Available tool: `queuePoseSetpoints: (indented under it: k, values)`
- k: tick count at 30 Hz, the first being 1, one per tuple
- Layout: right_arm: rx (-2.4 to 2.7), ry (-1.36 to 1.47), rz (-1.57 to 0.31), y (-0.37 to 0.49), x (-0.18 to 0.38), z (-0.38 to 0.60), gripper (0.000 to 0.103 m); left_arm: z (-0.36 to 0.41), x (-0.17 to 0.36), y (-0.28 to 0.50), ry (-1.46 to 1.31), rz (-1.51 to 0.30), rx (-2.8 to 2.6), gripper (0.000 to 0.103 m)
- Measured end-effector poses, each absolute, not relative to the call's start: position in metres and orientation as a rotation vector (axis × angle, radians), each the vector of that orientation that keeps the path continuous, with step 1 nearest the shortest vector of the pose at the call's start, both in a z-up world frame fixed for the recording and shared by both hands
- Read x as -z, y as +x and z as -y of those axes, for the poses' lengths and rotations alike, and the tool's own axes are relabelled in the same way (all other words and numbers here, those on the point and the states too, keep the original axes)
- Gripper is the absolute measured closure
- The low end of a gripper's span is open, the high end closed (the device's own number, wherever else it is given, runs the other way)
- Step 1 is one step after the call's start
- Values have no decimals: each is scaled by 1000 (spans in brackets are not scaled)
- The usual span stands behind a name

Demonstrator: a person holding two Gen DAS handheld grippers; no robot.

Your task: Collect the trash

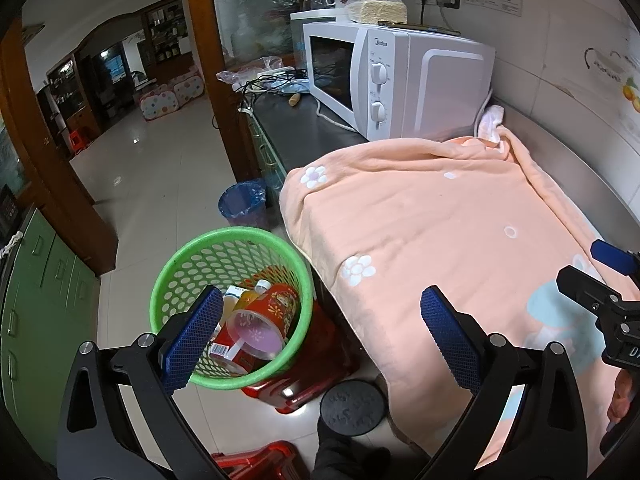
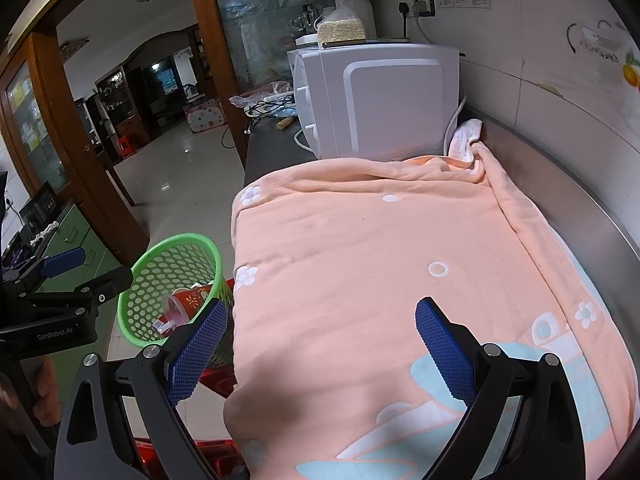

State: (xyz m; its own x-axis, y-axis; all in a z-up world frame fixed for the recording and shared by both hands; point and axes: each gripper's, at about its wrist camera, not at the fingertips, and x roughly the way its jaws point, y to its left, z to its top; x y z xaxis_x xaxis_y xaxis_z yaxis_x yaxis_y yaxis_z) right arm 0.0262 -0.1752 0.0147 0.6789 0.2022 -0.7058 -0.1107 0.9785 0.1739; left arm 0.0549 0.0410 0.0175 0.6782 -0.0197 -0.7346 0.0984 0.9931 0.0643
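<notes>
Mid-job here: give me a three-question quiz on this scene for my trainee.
1. True or false: the left gripper holds trash.
2. The green basket stands on: A) a red stool B) the peach blanket C) the microwave.
3. Fill in: inside the basket lies a red ____.

Key: 1 false; 2 A; 3 cup.

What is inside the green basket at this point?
The green basket holds a red paper cup lying on its side, mouth up, a small bottle with a white cap and a barcoded red package. Anything beneath these is covered.
</notes>
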Motion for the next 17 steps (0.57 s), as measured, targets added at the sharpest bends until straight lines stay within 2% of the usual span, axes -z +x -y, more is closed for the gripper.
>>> queuePoseSetpoints:
  k: [17]
  values:
    - [-187,113,-809,27,-13,171,11,-42,-15,55,95,-830,39,5]
